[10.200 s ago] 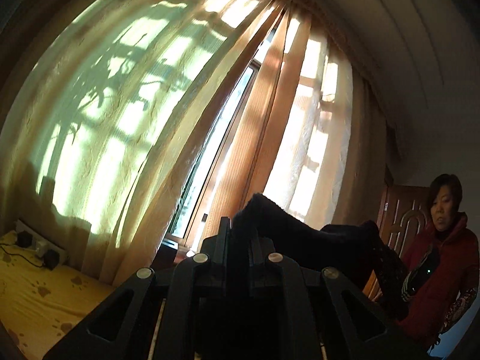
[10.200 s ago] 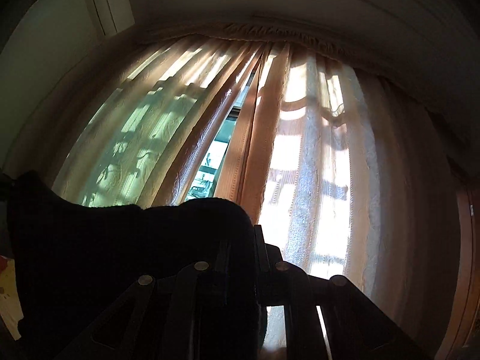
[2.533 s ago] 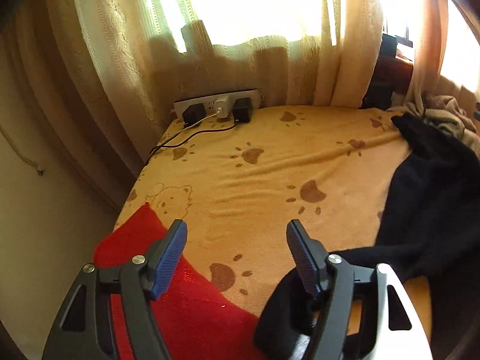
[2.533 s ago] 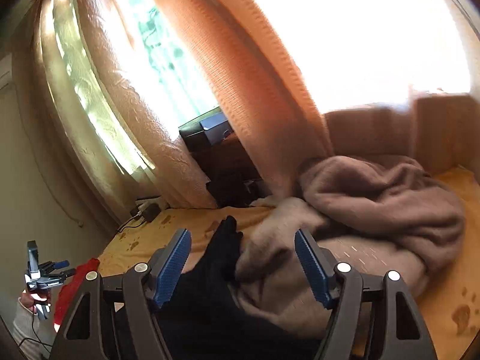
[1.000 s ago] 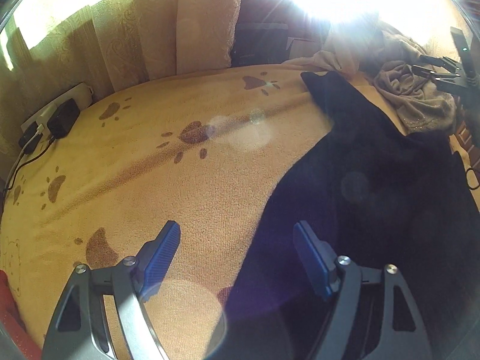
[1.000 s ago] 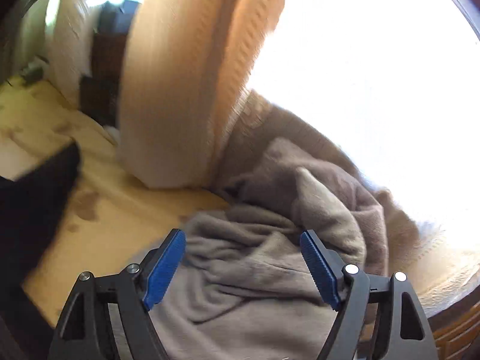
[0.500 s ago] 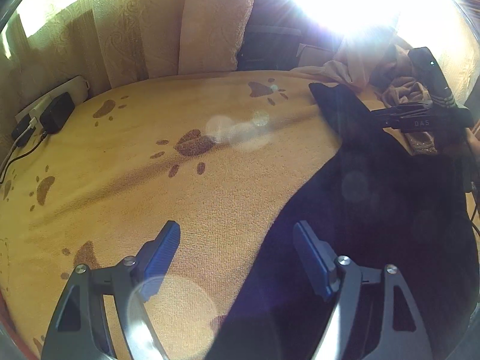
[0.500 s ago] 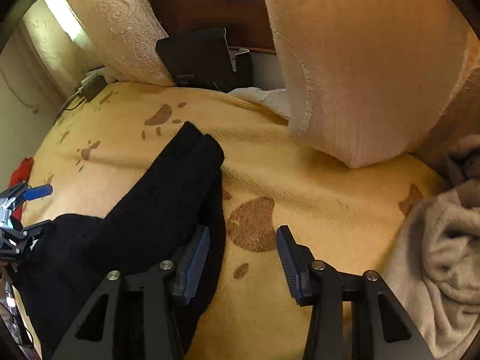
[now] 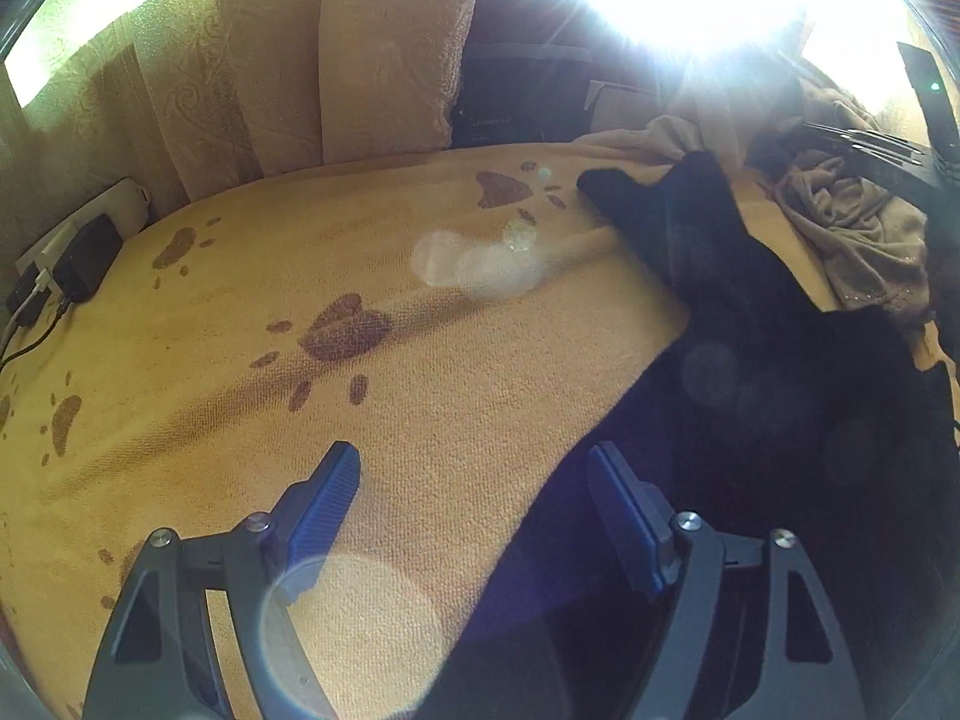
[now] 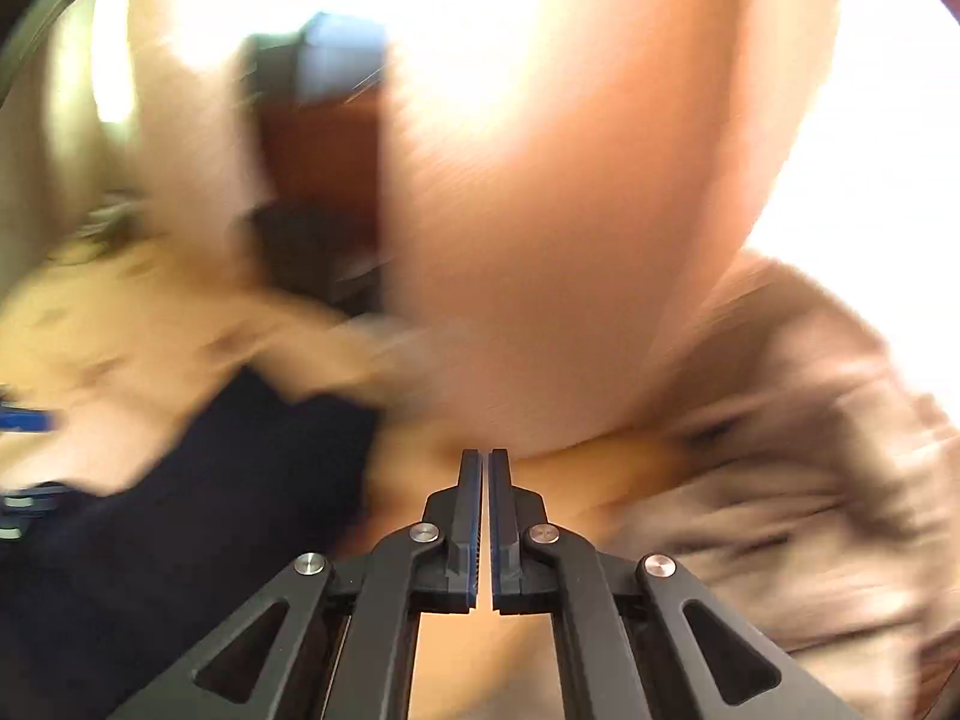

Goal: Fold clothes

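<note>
My left gripper (image 9: 474, 495) hangs wide open over the black garment's (image 9: 780, 372) near-left edge on the paw-print blanket (image 9: 360, 276); I'd pinch that hem cleanly. My right gripper (image 10: 485, 462) is fully closed on nothing, the garment lying to its left.

garment (image 9: 750, 324): black | blanket (image 9: 420, 408): yellow, brown paw prints
</note>
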`<state>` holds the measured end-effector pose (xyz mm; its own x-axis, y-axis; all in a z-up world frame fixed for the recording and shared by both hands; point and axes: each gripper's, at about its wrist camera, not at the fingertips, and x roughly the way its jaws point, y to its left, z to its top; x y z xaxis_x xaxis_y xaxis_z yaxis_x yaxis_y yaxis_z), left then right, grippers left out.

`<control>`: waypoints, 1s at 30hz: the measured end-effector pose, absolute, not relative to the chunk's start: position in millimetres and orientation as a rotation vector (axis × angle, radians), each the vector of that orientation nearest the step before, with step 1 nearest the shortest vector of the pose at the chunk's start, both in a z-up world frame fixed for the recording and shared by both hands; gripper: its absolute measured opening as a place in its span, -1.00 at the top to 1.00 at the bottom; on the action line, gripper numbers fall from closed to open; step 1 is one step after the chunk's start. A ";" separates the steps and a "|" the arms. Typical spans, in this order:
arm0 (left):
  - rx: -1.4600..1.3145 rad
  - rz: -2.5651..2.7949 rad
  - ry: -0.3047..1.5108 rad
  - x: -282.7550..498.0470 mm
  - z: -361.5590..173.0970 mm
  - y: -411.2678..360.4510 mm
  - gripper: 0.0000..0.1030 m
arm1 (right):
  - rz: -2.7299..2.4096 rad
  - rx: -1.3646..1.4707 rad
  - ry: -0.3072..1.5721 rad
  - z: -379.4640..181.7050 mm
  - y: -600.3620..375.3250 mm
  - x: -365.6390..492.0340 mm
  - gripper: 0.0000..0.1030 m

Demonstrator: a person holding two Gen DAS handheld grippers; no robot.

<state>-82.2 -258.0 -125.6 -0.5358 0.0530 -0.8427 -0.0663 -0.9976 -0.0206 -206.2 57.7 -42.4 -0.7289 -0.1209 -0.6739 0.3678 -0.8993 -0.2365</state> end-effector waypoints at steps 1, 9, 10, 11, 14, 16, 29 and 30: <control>-1.482 2.697 0.019 -85.3 -126.8 -257.1 -0.58 | -2.629 1.029 0.472 -43.4 66.1 -211.8 0.95; -1.449 2.663 -0.006 -91.5 -124.0 -256.6 -0.59 | -2.342 1.159 -0.039 -57.5 94.0 -208.6 0.83; -1.443 2.666 -0.026 -92.6 -121.9 -258.4 -0.59 | -2.310 1.168 -0.049 -58.3 88.4 -207.7 0.74; -1.437 2.663 -0.044 -93.8 -120.1 -259.8 -0.59 | -2.277 1.176 -0.058 -59.2 82.7 -206.8 0.46; -1.442 2.593 -0.090 -99.0 -120.1 -262.5 -0.63 | -2.242 1.163 -0.044 -59.7 65.9 -200.8 -0.49; -1.453 2.540 -0.070 -101.7 -122.3 -261.9 -0.65 | -2.224 1.153 -0.029 -66.6 51.8 -200.4 -0.49; -1.426 2.406 0.071 -89.7 -118.7 -260.0 0.99 | -2.191 1.195 -0.059 -93.9 49.0 -197.7 -0.49; -1.423 2.396 0.121 -89.0 -118.7 -255.6 1.00 | -2.188 1.194 -0.051 -94.3 49.0 -196.0 -0.49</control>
<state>-89.0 -255.6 -118.7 -0.4341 0.2538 -0.8644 -0.3393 -0.9349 -0.1041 -196.0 49.0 -94.3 -0.3849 -0.5475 -0.7430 0.5123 -0.7964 0.3214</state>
